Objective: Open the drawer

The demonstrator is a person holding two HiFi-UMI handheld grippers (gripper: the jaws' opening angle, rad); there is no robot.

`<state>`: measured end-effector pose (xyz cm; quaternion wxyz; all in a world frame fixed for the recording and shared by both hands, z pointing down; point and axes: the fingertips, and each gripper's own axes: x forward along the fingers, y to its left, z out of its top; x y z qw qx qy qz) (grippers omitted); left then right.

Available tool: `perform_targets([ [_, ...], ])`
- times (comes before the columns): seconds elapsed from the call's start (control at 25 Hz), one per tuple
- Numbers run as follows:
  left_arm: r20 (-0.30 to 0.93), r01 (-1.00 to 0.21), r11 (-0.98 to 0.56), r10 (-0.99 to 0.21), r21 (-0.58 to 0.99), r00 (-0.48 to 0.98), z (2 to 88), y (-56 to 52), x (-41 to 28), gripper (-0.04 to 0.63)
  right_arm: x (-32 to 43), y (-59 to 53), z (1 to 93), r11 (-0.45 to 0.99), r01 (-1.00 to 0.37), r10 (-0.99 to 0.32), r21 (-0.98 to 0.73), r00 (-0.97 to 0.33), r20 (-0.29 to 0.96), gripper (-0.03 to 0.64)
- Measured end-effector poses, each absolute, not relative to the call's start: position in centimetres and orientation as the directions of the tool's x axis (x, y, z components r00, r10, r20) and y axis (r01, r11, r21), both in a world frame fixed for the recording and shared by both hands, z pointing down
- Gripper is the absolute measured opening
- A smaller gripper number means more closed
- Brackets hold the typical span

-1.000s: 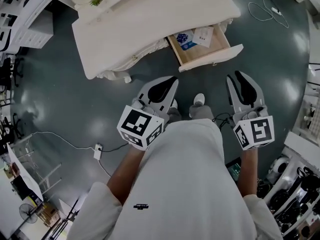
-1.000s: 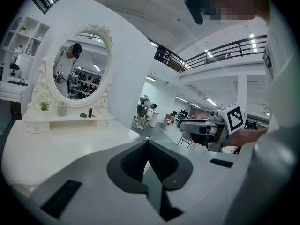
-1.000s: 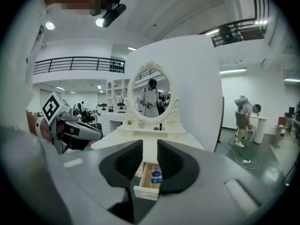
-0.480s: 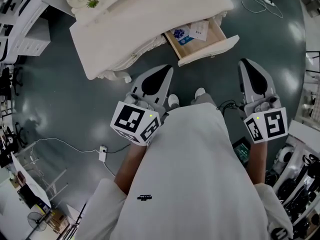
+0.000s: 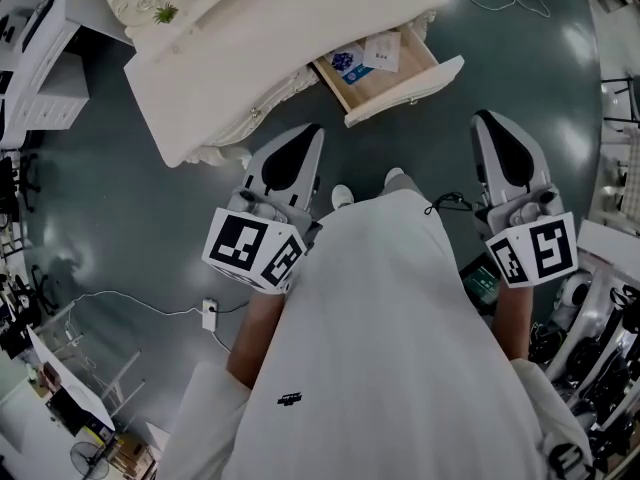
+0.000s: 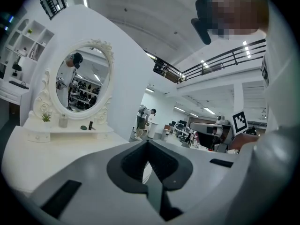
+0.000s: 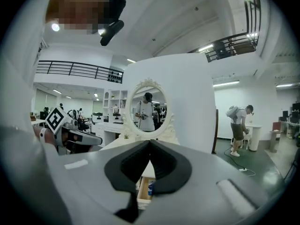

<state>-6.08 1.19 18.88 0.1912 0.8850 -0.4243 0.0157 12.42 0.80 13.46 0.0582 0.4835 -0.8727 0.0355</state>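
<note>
A white dressing table (image 5: 230, 58) stands ahead of me, and its wooden drawer (image 5: 405, 88) on the right side is pulled out. Inside lie a blue packet (image 5: 348, 63) and a white card (image 5: 383, 50). My left gripper (image 5: 310, 130) hangs in the air short of the table's front edge, shut and empty. My right gripper (image 5: 488, 120) is shut too, below and right of the drawer front, touching nothing. In the left gripper view the closed tips (image 6: 148, 142) point along the tabletop (image 6: 51, 146). Beneath the closed tips (image 7: 150, 142) in the right gripper view, the open drawer (image 7: 144, 189) shows.
An oval mirror (image 6: 84, 86) and a small plant (image 5: 163, 13) sit on the table's back. A power strip (image 5: 209, 314) with cables lies on the dark floor at left. White shelves (image 5: 45, 58) stand far left, and equipment (image 5: 600, 368) crowds the right. A person (image 7: 239, 125) stands far off.
The right gripper's jaws stood apart a second ago and are now closed on nothing. Both grippers have risen and sit a little farther from the open drawer. The drawer itself has not moved.
</note>
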Motion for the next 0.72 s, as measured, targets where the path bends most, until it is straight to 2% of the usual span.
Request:
perform_targets([
  [0.72,0.208,-0.733,-0.596,-0.711,0.327,0.671,19.3,2.0,-5.2,0.009,13.1,1.9,13.1,0.487,-0.873,-0.866,-0.035,-0.488,0.113,0.011],
])
